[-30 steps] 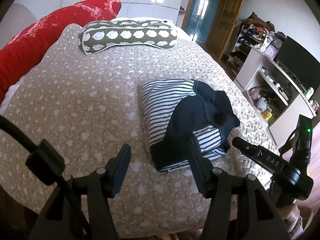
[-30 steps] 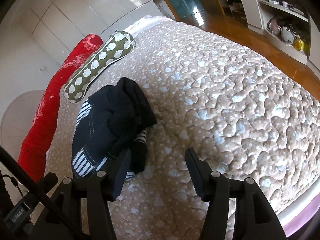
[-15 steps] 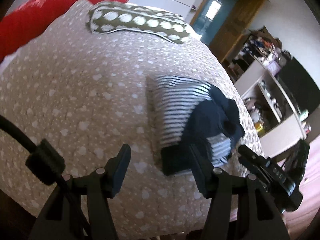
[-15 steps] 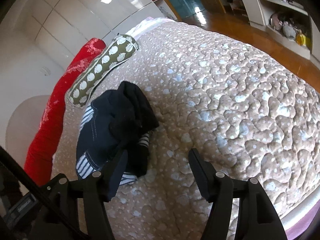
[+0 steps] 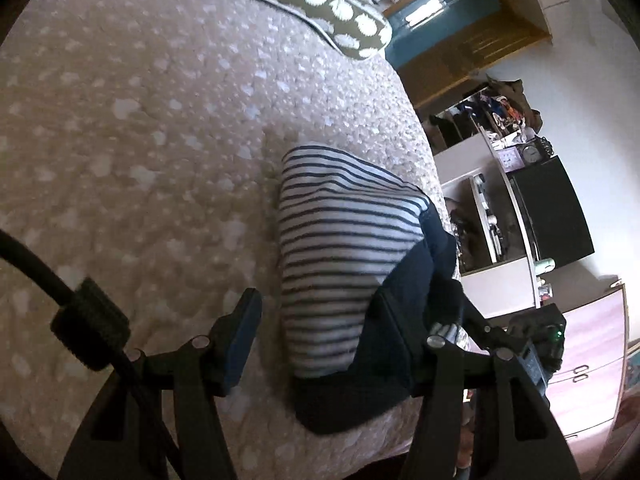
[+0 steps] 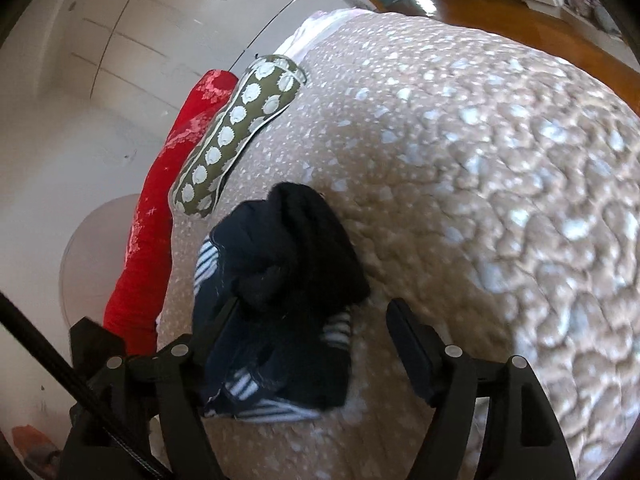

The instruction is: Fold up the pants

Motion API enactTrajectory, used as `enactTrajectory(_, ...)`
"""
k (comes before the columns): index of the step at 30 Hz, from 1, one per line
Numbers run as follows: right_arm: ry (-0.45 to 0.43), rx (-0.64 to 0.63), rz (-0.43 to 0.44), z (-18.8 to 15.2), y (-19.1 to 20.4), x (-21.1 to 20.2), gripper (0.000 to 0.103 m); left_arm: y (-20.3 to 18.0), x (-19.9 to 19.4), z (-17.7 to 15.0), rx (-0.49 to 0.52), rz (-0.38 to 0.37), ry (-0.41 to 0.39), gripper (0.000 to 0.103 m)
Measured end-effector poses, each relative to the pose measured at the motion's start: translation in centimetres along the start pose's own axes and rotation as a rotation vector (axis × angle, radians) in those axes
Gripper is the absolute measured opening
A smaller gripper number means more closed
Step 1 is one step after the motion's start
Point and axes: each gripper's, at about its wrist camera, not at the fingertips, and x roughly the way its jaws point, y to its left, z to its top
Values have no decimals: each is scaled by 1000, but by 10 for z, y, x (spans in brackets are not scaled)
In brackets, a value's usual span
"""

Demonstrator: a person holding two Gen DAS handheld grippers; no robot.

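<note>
Folded striped pants [image 5: 340, 248] with dark navy parts lie on the beige quilted bed [image 5: 140, 128], near its right edge. Dark crumpled cloth [image 6: 296, 248] lies on top of the bundle. My left gripper [image 5: 320, 336] is open, its jaws on either side of the bundle's near end, holding nothing. My right gripper [image 6: 316, 332] is open and close over the bundle's dark end; its left finger [image 6: 216, 332] is against the cloth. The far side of the bundle is hidden in the right wrist view.
An olive spotted pillow [image 6: 236, 132] and a red pillow [image 6: 160, 208] lie at the head of the bed. White shelves with a TV [image 5: 552, 212] and a wooden door [image 5: 460, 36] stand beyond the bed's right edge. The other gripper [image 5: 536, 344] shows at right.
Both grippers have moved in closer to the bundle and tilted. The left gripper now straddles the bundle's near end; the right one has come down over its dark end. The bundle itself has not moved.
</note>
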Motion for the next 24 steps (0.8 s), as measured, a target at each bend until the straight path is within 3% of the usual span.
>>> enactTrajectory(4,26,30,74,5,-1,5,77,-3,6,7,5,-37,12,62)
enactTrajectory(8,6,156,215,3,-20,-6,77,1,8,9,-15,-61,24,64)
enactTrajectory(13,11,154,149,8,-23,-4,78,4,18,15,-46,-104,41,68)
enactTrajectory(18,40,59,85,17,-4,26,78,-8,32,15,-22,-147,78,68)
enactTrajectory(20,66,25,71,19,5,38,57,-17,32,12,20,-143,83,51)
enactTrajectory(21,83,24,71,19,6,44,52,-21,32,12,36,-141,85,45)
enactTrajectory(24,104,28,82,19,12,50,44,-23,23,16,34,-160,75,39)
